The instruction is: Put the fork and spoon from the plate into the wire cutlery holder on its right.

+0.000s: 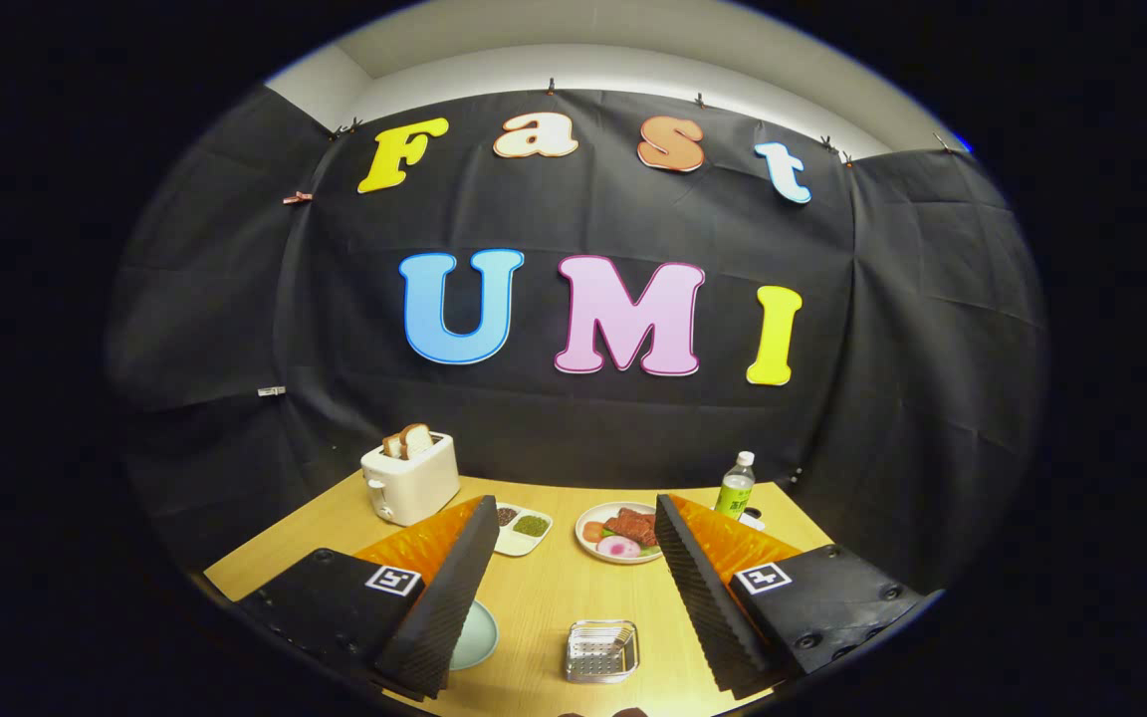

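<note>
My gripper (573, 506) is open, held high over the wooden table (544, 597) with its fingers wide apart and nothing between them. Low between the fingers, close to me, stands the wire cutlery holder (601, 650), a small square metal basket; I cannot make out what is inside it. To its left lies a pale green plate (477, 637), mostly hidden behind the left finger (444, 597), so what lies on it is out of sight.
A white toaster (410, 480) with bread slices stands at the back left. A small divided dish (522, 529), a white plate of food (619, 534) and a green-labelled bottle (735, 486) sit along the far side, before the black cloth wall.
</note>
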A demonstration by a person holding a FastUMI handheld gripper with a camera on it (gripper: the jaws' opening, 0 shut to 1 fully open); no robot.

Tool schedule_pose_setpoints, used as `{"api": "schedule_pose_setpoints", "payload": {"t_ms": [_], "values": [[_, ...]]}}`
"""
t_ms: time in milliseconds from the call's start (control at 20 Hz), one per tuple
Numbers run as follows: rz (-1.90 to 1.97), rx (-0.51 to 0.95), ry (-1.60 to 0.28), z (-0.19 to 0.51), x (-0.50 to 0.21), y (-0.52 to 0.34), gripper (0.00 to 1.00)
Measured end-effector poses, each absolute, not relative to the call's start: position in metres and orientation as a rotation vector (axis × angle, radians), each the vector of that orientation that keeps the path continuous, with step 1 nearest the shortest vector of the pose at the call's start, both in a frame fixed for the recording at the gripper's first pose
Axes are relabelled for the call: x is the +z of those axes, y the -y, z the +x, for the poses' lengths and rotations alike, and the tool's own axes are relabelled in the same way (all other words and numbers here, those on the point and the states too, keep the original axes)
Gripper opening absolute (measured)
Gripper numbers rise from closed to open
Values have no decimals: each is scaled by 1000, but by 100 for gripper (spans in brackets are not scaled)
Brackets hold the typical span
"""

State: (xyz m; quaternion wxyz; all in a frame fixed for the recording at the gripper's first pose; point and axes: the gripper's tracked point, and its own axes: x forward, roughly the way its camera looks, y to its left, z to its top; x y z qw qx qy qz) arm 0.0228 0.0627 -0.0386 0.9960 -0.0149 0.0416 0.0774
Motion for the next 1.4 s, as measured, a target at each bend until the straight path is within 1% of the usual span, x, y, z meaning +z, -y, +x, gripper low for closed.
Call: {"api": "schedule_pose_setpoints", "payload": {"t_ms": [250, 450, 700, 850, 1000, 1150, 1300, 1350, 1400], "values": [[-51, 253, -191, 30, -80, -111, 98], [-124, 363, -357, 27, -146, -156, 98], [-233, 450, -539, 14, -223, -190, 99], [-275, 473, -654, 6, -265, -202, 98], [-341, 469, -750, 6, -299, -202, 98], [-354, 458, -854, 8, -328, -201, 96], [-333, 442, -950, 11, -347, -203, 88], [-344, 450, -974, 10, -354, -204, 80], [-365, 456, -993, 11, -358, -204, 76]]}}
